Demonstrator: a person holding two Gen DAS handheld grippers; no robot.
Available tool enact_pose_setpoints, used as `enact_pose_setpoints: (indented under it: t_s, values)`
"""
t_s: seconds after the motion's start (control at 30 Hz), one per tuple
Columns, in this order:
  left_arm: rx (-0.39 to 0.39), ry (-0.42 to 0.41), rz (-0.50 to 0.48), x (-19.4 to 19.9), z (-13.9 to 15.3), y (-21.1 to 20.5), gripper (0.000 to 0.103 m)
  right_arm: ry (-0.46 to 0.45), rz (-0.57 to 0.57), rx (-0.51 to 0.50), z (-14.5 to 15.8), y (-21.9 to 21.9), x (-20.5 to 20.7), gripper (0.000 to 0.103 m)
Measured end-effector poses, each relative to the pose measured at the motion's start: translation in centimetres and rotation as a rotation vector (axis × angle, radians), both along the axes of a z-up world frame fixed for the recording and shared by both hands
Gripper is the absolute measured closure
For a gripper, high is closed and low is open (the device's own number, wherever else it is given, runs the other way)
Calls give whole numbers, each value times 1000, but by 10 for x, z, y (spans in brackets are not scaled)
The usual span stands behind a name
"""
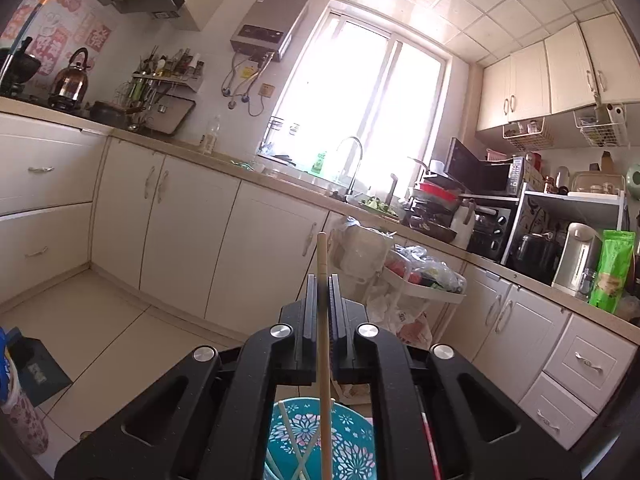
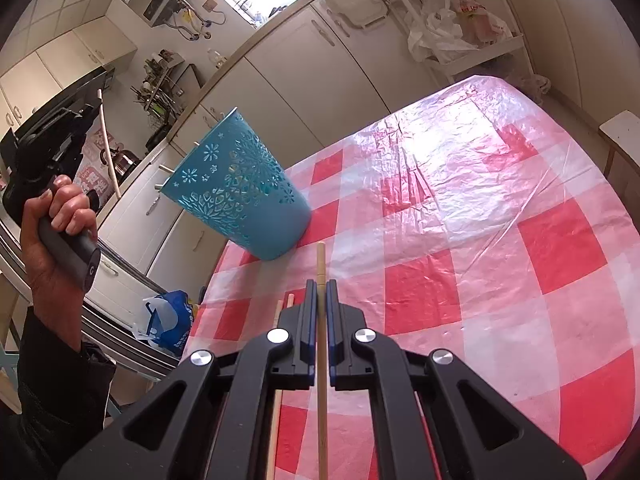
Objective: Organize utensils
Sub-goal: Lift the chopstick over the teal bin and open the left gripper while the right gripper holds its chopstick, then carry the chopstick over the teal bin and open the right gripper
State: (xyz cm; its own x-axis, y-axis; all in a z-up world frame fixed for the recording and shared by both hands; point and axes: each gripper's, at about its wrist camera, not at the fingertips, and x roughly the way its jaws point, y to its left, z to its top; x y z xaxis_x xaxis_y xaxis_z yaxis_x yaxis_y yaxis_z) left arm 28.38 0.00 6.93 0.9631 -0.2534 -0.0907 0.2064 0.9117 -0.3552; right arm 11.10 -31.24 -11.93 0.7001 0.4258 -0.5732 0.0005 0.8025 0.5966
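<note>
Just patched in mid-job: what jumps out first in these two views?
The teal cutout holder stands at the near-left corner of the red-and-white checked tablecloth, chopstick ends poking from its rim. Each pair of tongs is shut on a wooden chopstick: the right tongs over the table, the left tongs raised toward the kitchen window.

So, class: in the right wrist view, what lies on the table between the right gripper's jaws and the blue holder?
Only checked tablecloth; the chopstick clamped in the right gripper points across it toward the blue holder, stopping short.

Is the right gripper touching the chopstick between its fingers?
Touching. The right wrist view shows the right gripper shut on the chopstick, both fingers pressed against it.
</note>
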Motion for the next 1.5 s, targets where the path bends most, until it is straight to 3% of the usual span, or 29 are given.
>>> enact_pose_setpoints:
  t_s: [0.27, 0.77, 1.07, 1.43, 1.5]
  values:
    - [-2, -14, 70, 30, -14, 3, 98, 18, -17, 25, -15, -7, 3, 98]
    - [78, 14, 91, 43, -67, -20, 98, -23, -17, 60, -4, -10, 8, 98]
    - [167, 62, 52, 33, -98, -35, 98, -127, -24, 52, 35, -14, 23, 98]
    - [277, 100, 10, 23, -102, -42, 98, -264, -6, 35, 92, -4, 52, 98]
    - [282, 115, -4, 22, -101, -40, 92, -294, 1, 33, 105, 1, 59, 98]
